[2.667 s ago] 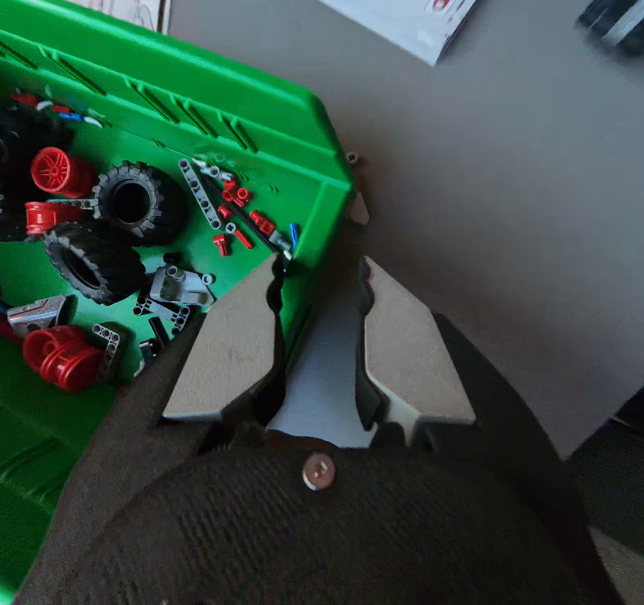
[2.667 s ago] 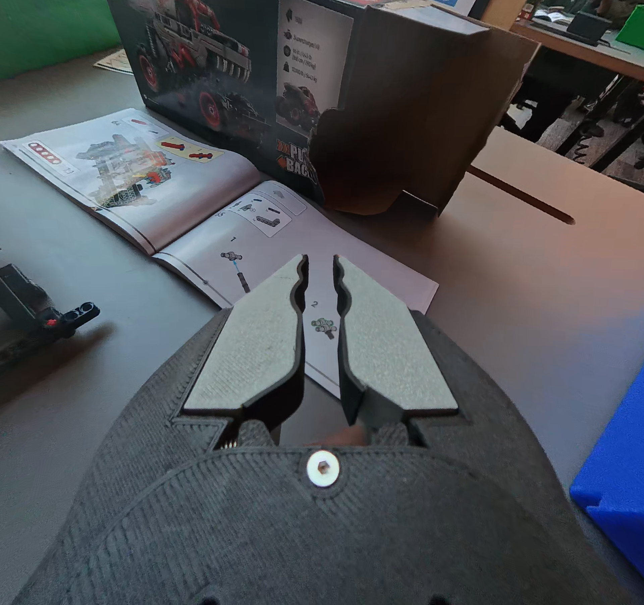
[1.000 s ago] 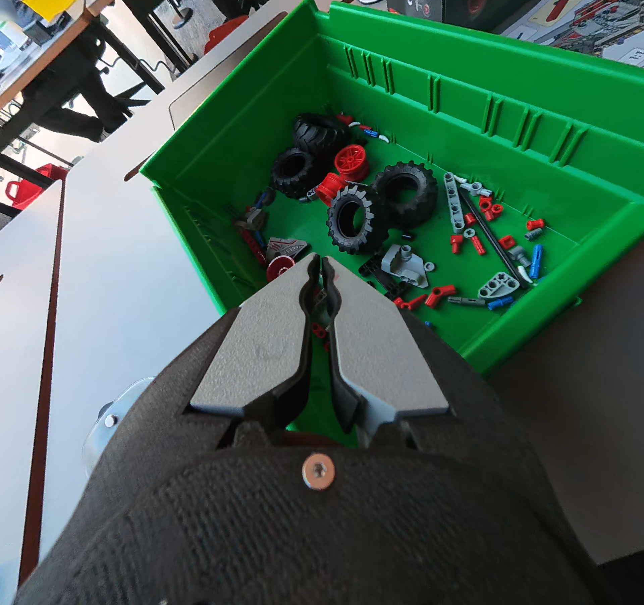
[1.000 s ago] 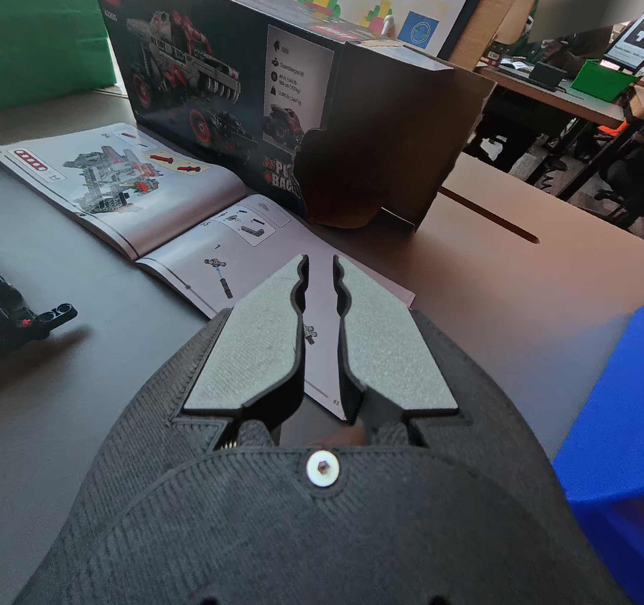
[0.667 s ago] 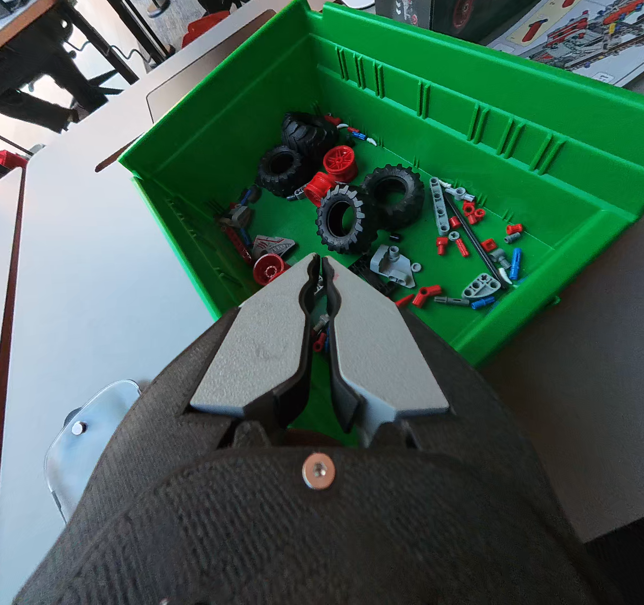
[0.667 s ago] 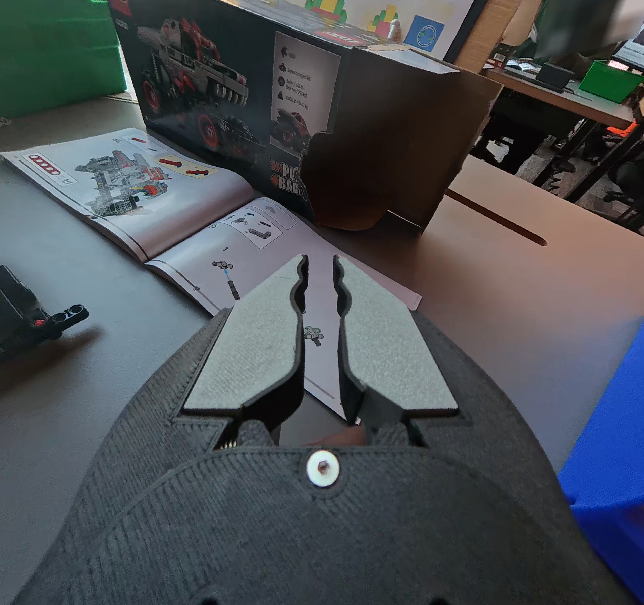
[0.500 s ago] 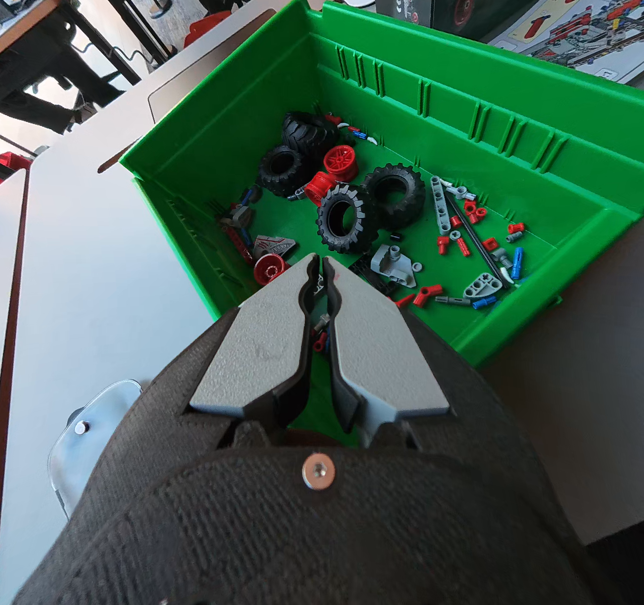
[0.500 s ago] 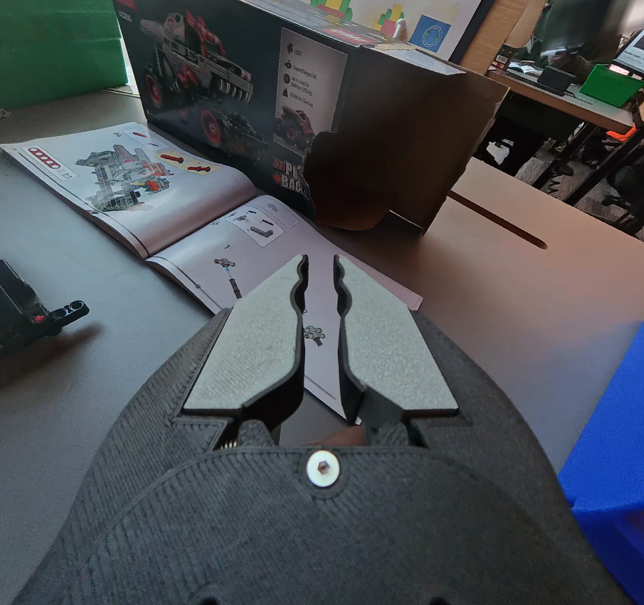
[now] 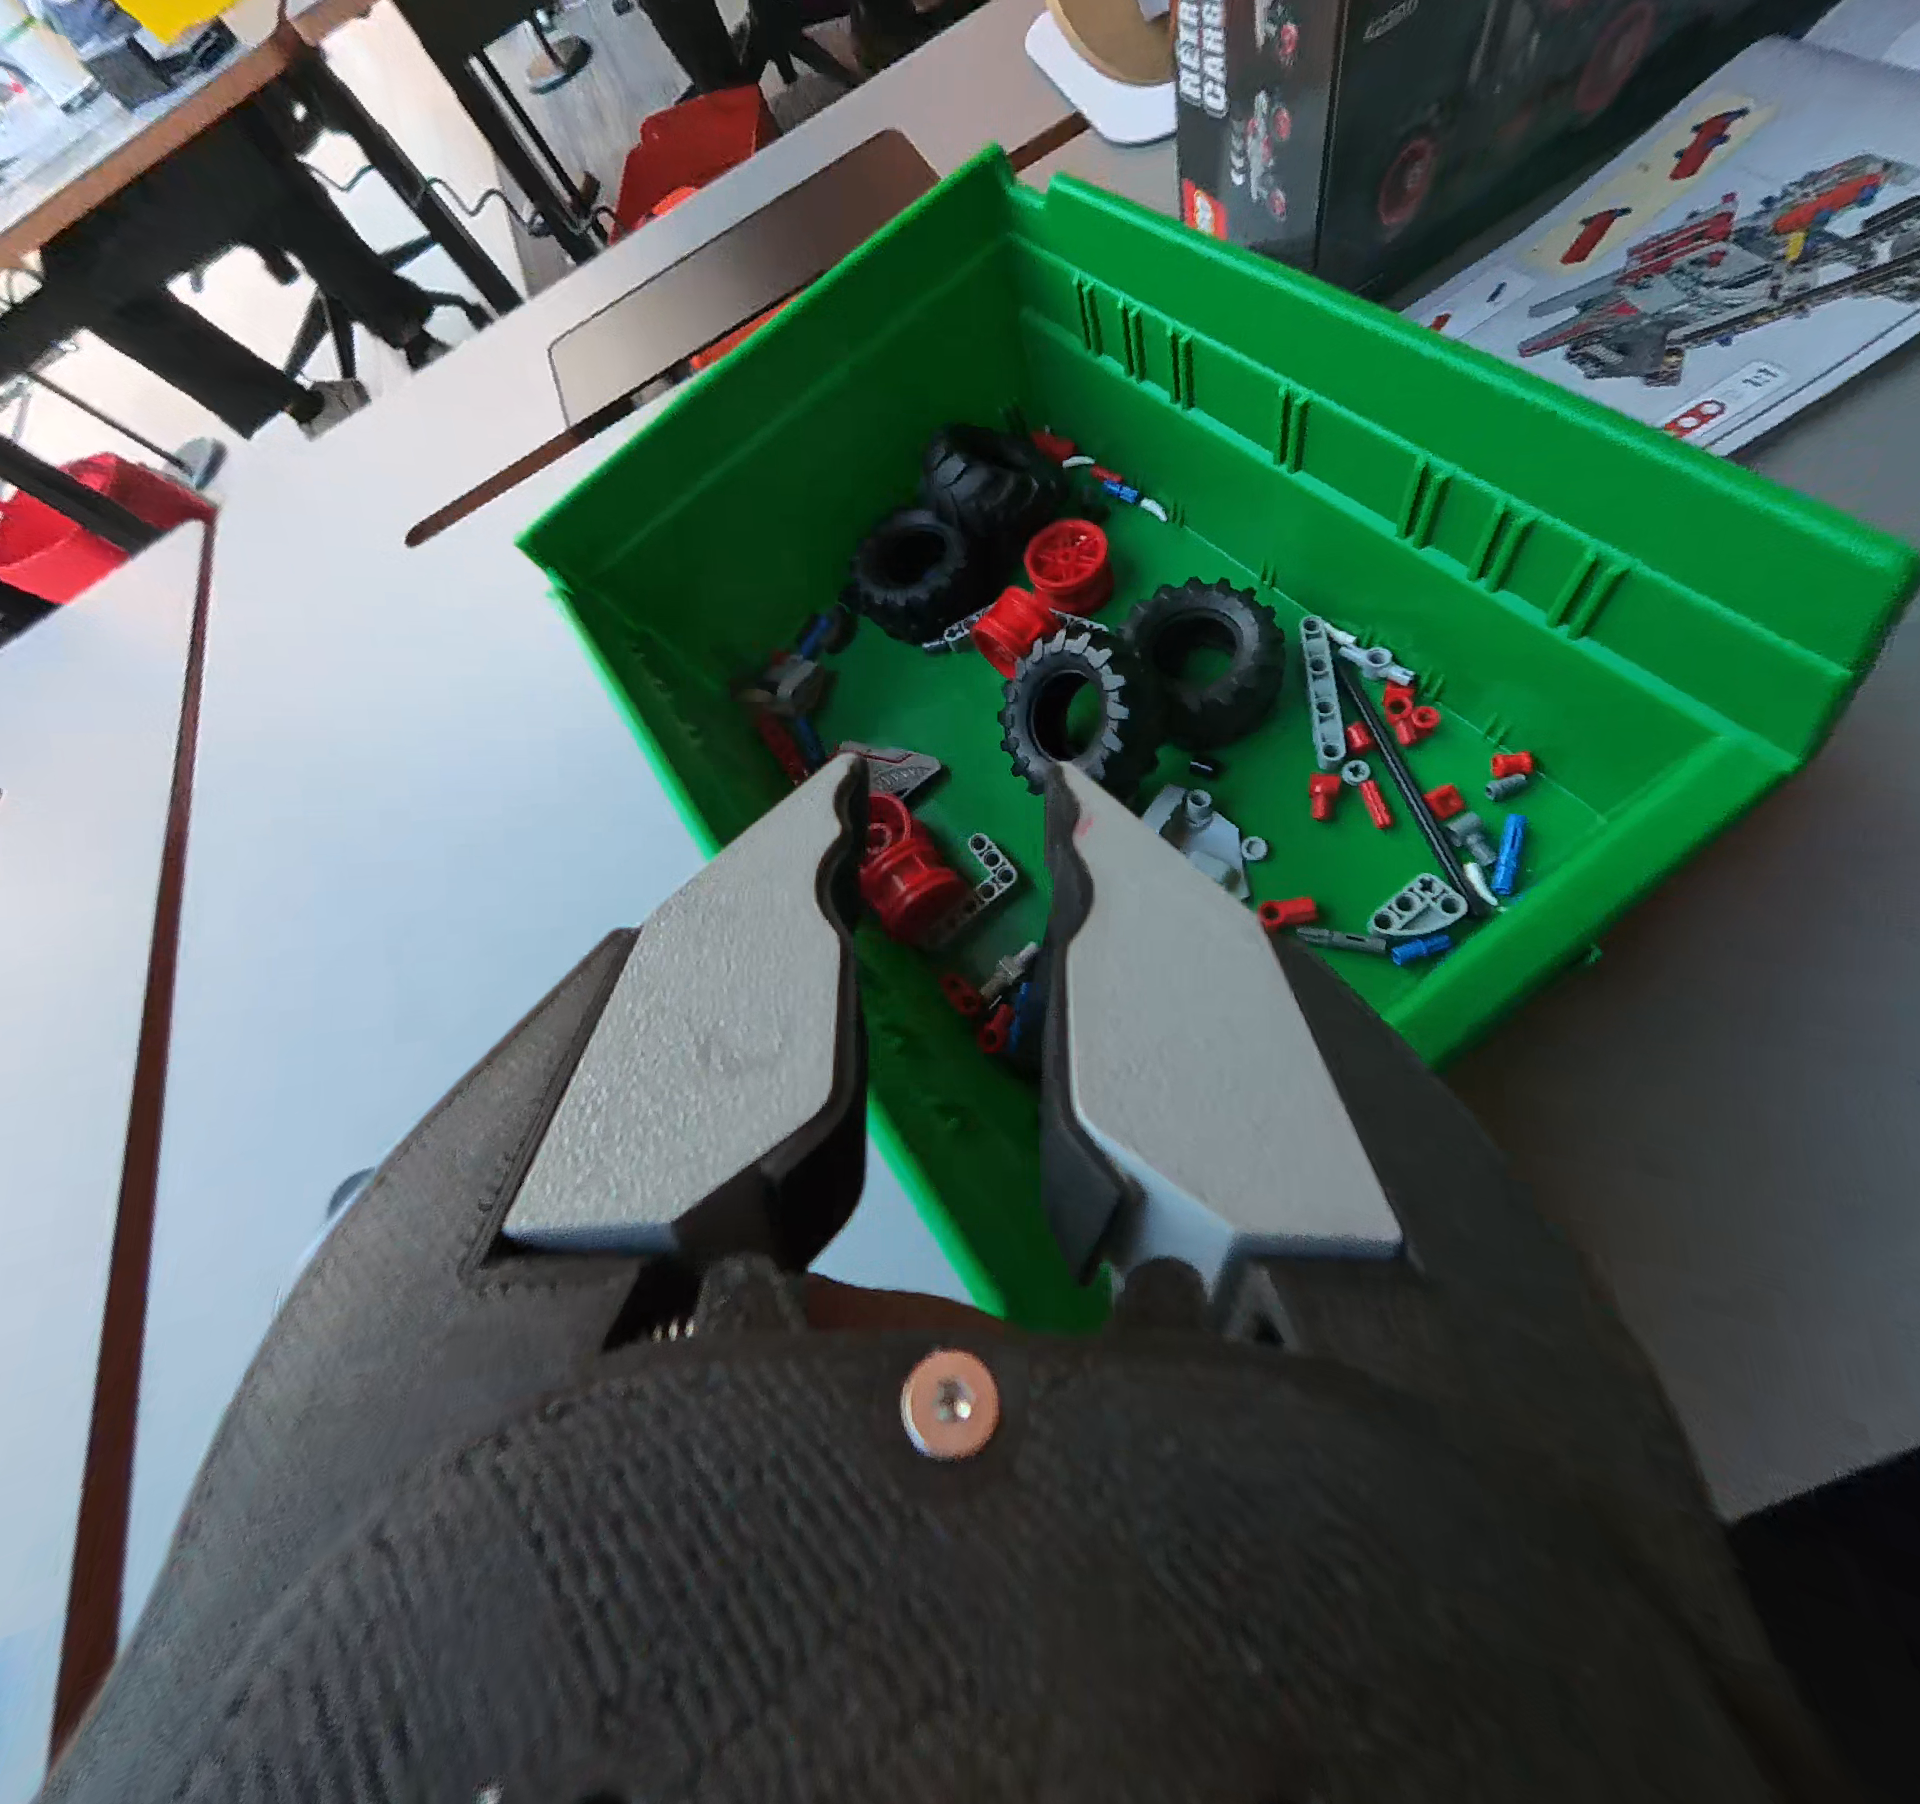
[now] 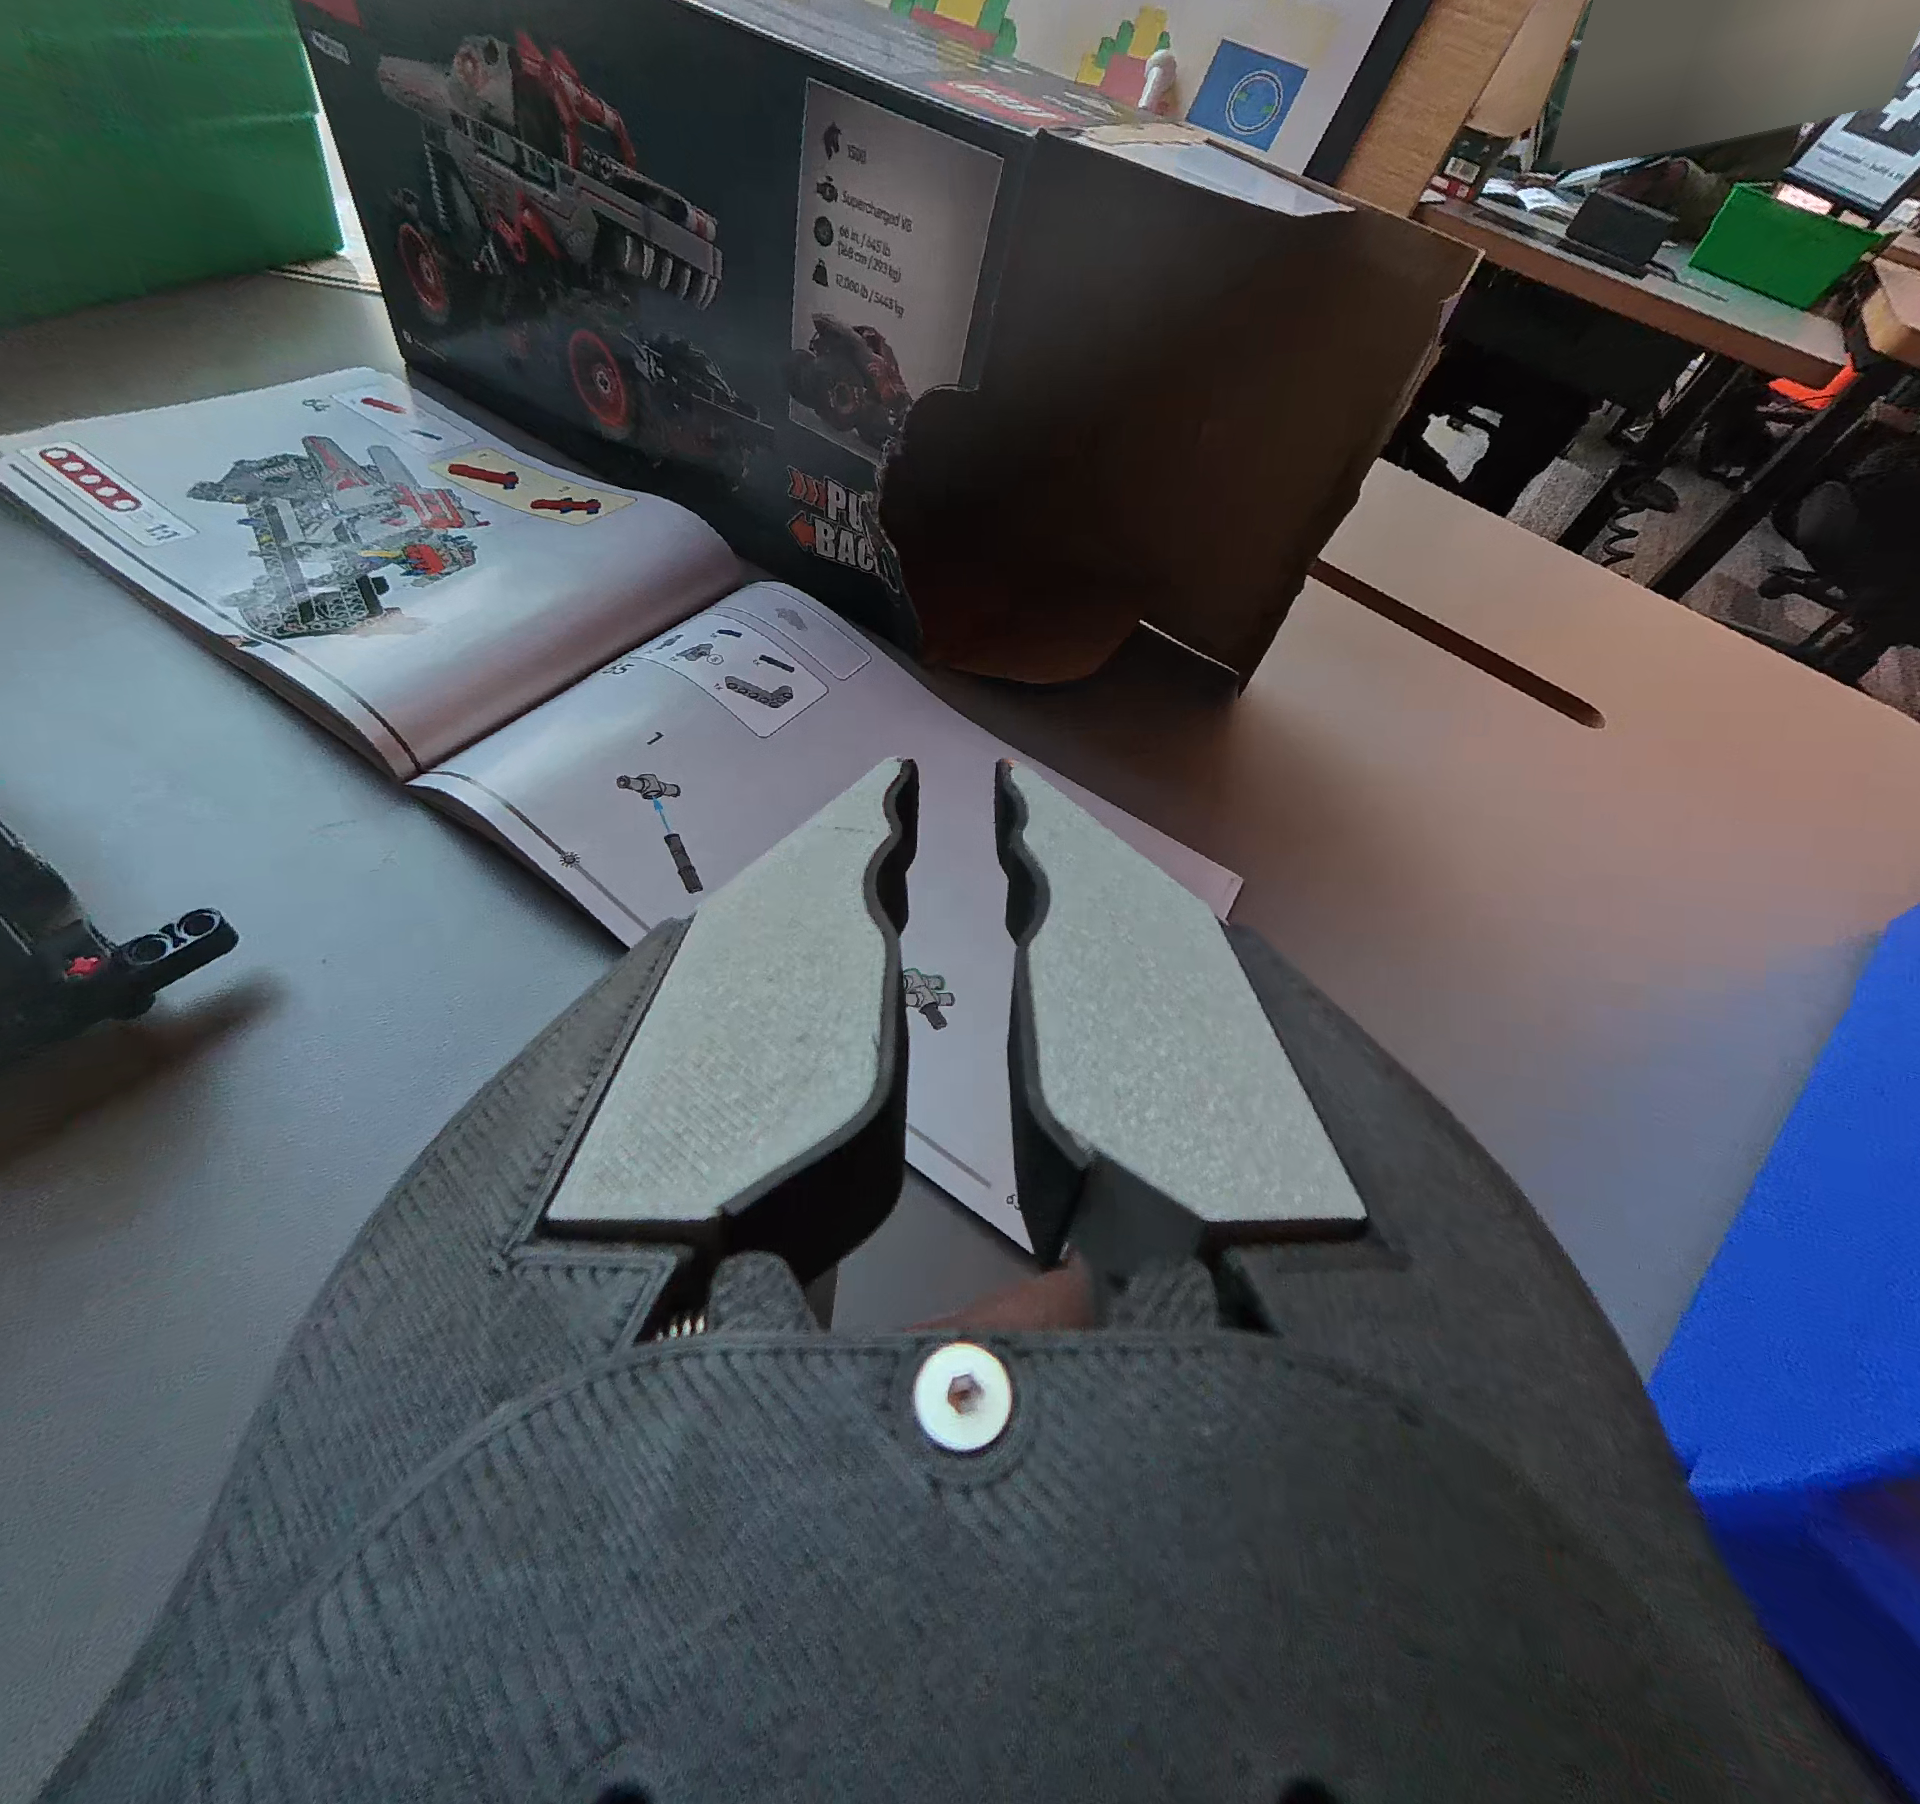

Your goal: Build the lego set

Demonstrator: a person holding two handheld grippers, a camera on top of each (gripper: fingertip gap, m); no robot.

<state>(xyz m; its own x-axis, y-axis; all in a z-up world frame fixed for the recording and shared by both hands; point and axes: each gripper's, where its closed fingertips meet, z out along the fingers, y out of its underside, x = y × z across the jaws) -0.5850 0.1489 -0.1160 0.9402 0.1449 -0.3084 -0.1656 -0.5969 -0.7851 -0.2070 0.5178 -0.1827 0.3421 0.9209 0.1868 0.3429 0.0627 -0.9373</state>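
Solid blue plastic bin (image 10: 1808, 1266), near right on grey tabletop (image 10: 1455, 819); small green bin (image 10: 1777, 242), far-right desk.

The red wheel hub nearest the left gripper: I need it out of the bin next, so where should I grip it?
Grip the red wheel hub across its round barrel, coming straight down from above with the open left gripper. It lies on its side against a grey angled beam, near the green bin wall.
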